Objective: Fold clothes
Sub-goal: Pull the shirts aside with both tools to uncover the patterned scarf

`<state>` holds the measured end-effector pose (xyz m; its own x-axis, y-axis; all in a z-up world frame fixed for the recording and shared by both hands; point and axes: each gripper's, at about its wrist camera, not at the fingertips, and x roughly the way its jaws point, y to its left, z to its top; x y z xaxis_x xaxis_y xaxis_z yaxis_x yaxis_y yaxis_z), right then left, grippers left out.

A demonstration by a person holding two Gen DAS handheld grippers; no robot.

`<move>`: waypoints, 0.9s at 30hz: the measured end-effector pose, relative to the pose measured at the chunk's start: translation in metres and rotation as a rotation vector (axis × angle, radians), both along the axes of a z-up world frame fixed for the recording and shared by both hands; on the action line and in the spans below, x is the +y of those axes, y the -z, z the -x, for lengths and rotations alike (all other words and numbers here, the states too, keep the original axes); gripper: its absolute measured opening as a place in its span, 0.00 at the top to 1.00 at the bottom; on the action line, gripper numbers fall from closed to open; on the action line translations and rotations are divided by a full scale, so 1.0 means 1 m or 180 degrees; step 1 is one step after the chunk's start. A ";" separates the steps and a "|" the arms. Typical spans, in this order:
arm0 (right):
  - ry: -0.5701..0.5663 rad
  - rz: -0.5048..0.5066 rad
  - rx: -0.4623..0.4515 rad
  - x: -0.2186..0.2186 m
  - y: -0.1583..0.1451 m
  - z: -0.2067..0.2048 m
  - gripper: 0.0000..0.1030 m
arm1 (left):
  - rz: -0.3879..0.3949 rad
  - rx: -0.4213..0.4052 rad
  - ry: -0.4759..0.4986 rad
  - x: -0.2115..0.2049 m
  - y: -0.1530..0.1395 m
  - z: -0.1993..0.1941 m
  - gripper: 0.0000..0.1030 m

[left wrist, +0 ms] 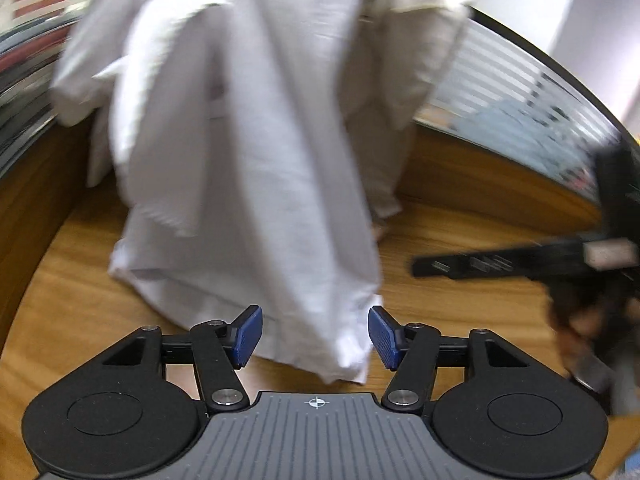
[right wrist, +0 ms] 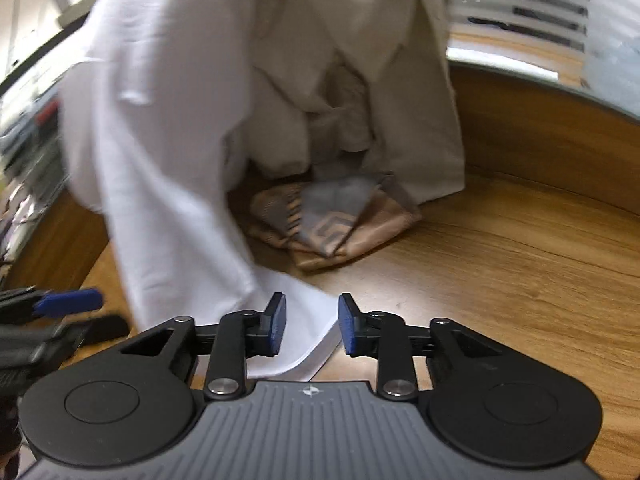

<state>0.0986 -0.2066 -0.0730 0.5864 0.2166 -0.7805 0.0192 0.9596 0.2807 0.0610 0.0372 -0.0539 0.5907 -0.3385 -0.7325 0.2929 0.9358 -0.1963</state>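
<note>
A white garment (left wrist: 240,152) hangs down onto the wooden table (left wrist: 460,320), its lower hem resting on the wood. My left gripper (left wrist: 316,334) is open, its blue pads on either side of the hem's lower corner. In the right wrist view the same white garment (right wrist: 160,140) hangs at left beside a beige garment (right wrist: 380,60). My right gripper (right wrist: 312,326) is open with the white hem's corner between its pads. The right gripper also shows blurred in the left wrist view (left wrist: 520,260).
A folded brown and grey patterned cloth (right wrist: 332,220) lies on the table under the hanging beige garment. A window with blinds (left wrist: 520,120) runs behind the table's far edge. Shelves with clutter (right wrist: 28,140) stand at left.
</note>
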 end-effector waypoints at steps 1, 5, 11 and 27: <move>0.0021 -0.0002 -0.0001 -0.001 0.004 -0.006 0.62 | -0.0017 0.0002 0.0046 -0.005 0.003 -0.004 0.40; 0.0064 -0.0006 -0.0017 -0.006 0.021 -0.034 0.54 | -0.0195 0.0056 0.0035 -0.021 0.019 -0.021 0.41; -0.0058 0.0050 0.0020 -0.003 0.040 -0.076 0.49 | -0.0585 0.0379 -0.0481 -0.017 0.055 -0.064 0.91; -0.0515 0.0204 0.0230 0.021 0.078 -0.114 0.98 | -0.0744 0.0324 -0.1142 0.078 0.059 -0.086 0.91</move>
